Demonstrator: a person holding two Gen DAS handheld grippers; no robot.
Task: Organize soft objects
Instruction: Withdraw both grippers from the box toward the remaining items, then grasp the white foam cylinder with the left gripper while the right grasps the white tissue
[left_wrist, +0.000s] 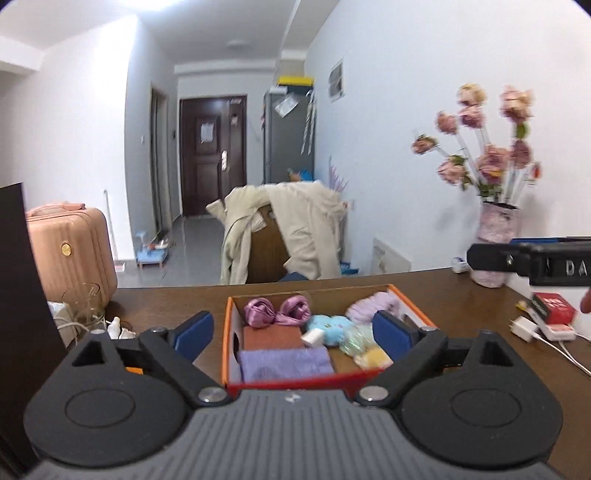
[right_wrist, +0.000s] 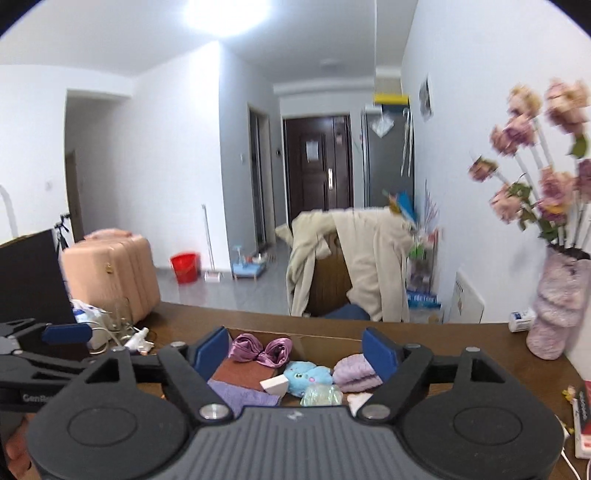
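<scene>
An orange-and-red cardboard box (left_wrist: 295, 384) sits on the brown table (left_wrist: 166, 306). Inside lie purple satin bows (left_wrist: 277, 312), a brown cloth (left_wrist: 273, 338), a lavender towel (left_wrist: 284, 363), a blue plush toy (left_wrist: 330, 326), a pale purple knit piece (left_wrist: 369, 306) and a yellowish soft item (left_wrist: 375, 358). My left gripper (left_wrist: 293, 330) hovers open on the near side of the box, holding nothing. My right gripper (right_wrist: 295, 350) is likewise open and empty over the same box (right_wrist: 325, 341), with the bows (right_wrist: 260, 350) and plush (right_wrist: 306, 374) showing between its fingers.
A fuzzy pink vase (left_wrist: 495, 236) of flowers stands at the table's right, with a red box (left_wrist: 554, 306) and white chargers (left_wrist: 524, 328) nearby. A glass (left_wrist: 83, 302) and cables crowd the left, beside a dark panel (left_wrist: 14, 295). A coat-draped chair (left_wrist: 280, 236) stands behind the table.
</scene>
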